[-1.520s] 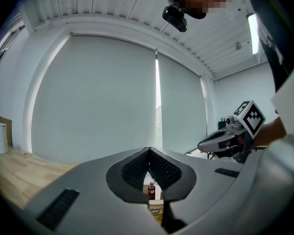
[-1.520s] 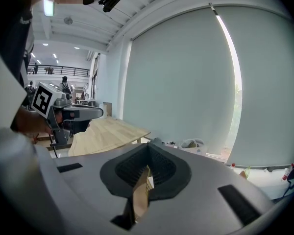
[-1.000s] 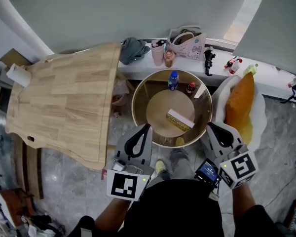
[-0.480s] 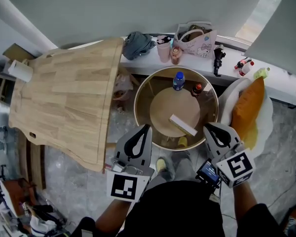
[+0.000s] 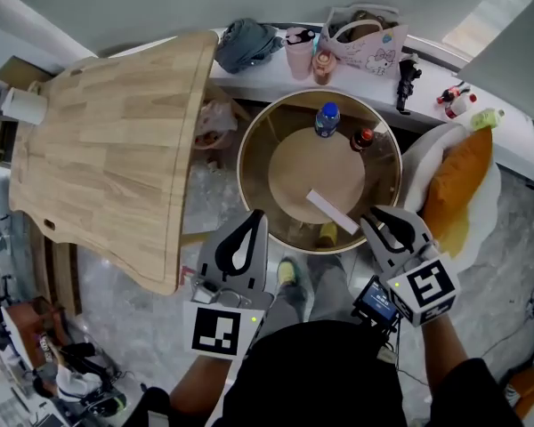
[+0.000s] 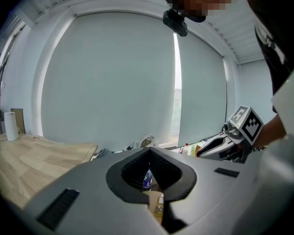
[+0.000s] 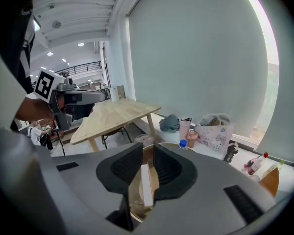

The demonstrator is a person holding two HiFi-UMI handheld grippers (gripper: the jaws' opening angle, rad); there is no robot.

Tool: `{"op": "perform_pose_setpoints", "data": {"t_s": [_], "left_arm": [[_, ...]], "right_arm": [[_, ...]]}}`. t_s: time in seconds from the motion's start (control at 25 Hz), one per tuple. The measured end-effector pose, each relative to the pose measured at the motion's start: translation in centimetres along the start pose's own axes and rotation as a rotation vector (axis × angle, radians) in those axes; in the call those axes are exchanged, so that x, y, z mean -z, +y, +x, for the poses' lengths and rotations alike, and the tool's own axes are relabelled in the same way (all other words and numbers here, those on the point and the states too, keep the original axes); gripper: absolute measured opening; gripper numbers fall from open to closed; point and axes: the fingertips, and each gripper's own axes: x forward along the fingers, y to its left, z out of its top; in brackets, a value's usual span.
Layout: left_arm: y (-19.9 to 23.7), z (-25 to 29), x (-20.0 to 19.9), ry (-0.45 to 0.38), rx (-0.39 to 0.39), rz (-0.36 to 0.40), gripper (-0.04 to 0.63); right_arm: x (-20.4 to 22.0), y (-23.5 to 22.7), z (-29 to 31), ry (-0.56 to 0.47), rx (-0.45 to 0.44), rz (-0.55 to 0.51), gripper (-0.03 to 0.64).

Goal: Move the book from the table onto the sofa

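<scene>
The book point(image 5: 332, 212) lies flat on the round table point(image 5: 258, 140), near its front right rim; in the right gripper view the book point(image 7: 146, 185) shows as a pale slab through the jaw gap. My right gripper point(image 5: 374, 219) hovers just off the book's near end without touching it, and its jaws point(image 7: 147, 148) are opening with nothing pressed between them. My left gripper point(image 5: 256, 218) is at the table's front left edge, its tips point(image 6: 149, 152) together and empty. The sofa seat with an orange cushion point(image 5: 458, 185) stands right of the table.
A blue-capped bottle point(image 5: 326, 119) and a small dark bottle point(image 5: 363, 138) stand at the table's far side. A large wooden table point(image 5: 107, 149) fills the left. The sill behind holds a printed bag point(image 5: 365, 38), cups and a grey cloth point(image 5: 246, 43).
Both grippers have come down and forward toward the round table. The right jaws have parted from shut. The book has stayed in place on the table.
</scene>
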Motion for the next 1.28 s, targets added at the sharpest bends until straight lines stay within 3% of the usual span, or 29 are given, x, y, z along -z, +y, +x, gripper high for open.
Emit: {"op": "perform_pose_setpoints", "data": {"t_s": [0.68, 1.28], "left_arm": [[0.5, 2.9, 5.2, 0.070, -0.032, -0.061, 0.008], [0.6, 4.9, 10.2, 0.155, -0.059, -0.116, 0.008]], "right_arm": [[5.9, -0.8, 4.8, 0.172, -0.070, -0.059, 0.173], [11.1, -1.2, 8.6, 0.280, -0.155, -0.042, 0.196]]}}
